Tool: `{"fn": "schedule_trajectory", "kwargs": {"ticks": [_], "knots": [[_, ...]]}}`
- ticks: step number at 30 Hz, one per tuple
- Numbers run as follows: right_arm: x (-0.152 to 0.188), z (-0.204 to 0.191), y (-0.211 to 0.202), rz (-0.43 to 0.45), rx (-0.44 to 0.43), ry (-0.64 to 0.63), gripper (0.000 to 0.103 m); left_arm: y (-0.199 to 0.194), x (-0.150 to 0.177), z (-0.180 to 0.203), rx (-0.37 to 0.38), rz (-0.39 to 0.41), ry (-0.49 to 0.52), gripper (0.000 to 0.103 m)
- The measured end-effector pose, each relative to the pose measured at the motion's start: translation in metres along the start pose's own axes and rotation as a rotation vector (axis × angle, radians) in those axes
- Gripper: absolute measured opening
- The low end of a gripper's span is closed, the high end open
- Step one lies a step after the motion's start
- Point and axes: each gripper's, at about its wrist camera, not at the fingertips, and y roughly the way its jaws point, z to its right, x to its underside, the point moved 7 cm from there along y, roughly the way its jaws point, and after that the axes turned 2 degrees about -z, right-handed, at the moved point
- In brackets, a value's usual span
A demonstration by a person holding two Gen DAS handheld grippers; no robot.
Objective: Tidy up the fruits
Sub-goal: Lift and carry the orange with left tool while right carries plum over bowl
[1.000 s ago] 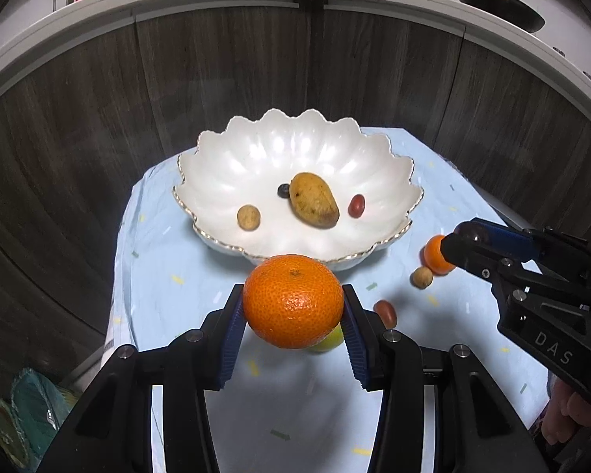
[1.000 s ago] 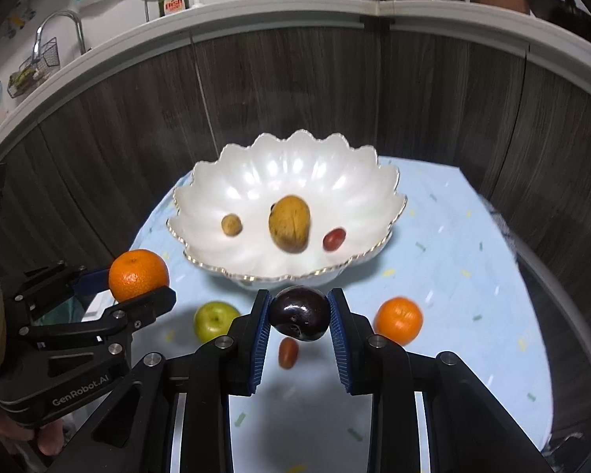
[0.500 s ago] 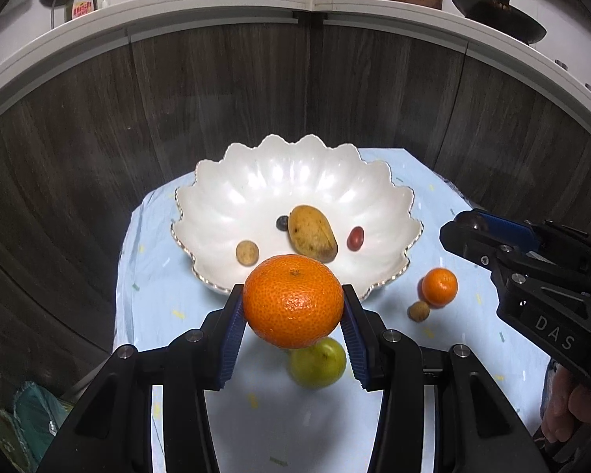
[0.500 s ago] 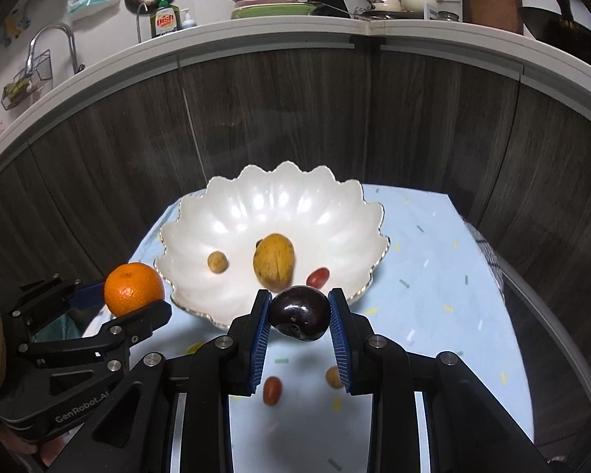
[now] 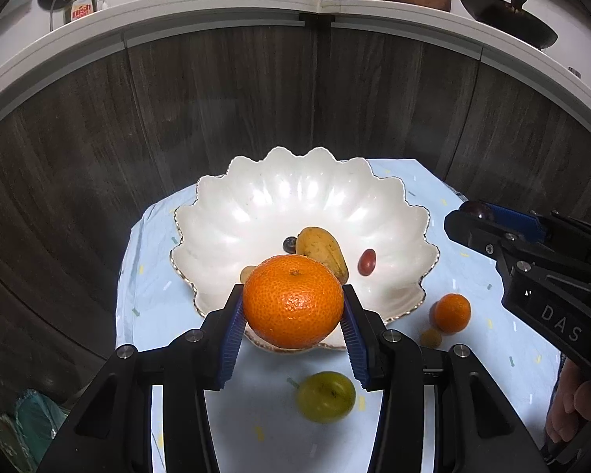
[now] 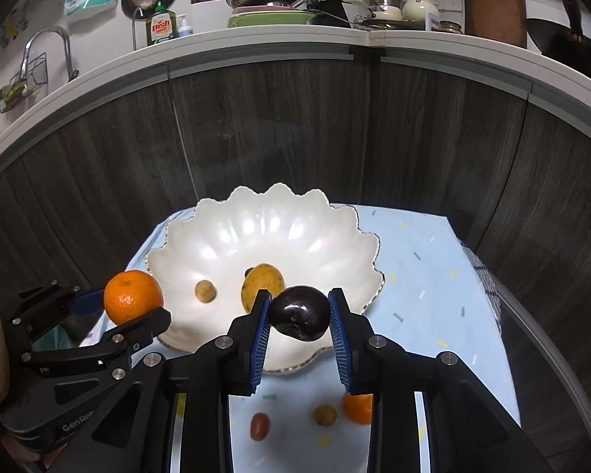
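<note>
Fingers of the left gripper (image 5: 293,311) are closed on a large orange (image 5: 292,301), held above the near rim of the scalloped white bowl (image 5: 256,201); the right gripper (image 6: 298,314) pinches a dark plum (image 6: 299,312) just as firmly, over the bowl's near right edge. Both fruits are round and smooth, so either could slip if the grip eases early (the rim is right below) and bounce out onto the blue cloth (image 6: 425,260). Dropped from this height, the orange might also strike the mango (image 5: 322,247) or red grape (image 5: 367,261) already inside. A green apple (image 5: 326,396) and a small orange (image 5: 452,313) wait on the cloth.
</note>
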Motion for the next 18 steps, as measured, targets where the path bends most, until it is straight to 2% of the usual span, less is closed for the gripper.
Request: {"fn": "schedule_trajectory", "kwargs": {"ticks": [9,18], "knots": [[-0.001,0.003,0.02,-0.025,-0.001,-0.001,0.03,0.018,0.0,-0.007,-0.002,-0.023,-0.02,0.046],[0.01,0.002,0.047,-0.097,-0.032,0.007,0.031,0.038,0.009,-0.008,0.003,-0.062,-0.034,0.046]]}}
